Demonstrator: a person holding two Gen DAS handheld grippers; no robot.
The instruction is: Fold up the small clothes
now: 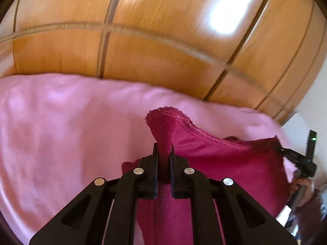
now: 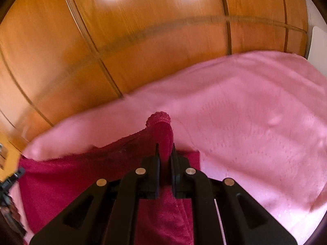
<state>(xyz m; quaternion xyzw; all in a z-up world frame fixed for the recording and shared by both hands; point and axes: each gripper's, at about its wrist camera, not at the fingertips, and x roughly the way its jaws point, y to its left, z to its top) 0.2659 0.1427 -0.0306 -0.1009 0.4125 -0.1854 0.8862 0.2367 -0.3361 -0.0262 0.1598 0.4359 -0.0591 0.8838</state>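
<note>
Over pink bedding, both grippers pinch a magenta garment

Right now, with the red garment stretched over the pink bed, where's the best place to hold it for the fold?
Probably where it is held: the two ends of the lace-trimmed edge. The left tongs pinch one bunched corner of the red garment, the right tongs the other, each coming from the near side above the pink bedspread. That edge runs taut between them and the cloth hangs below.
</note>
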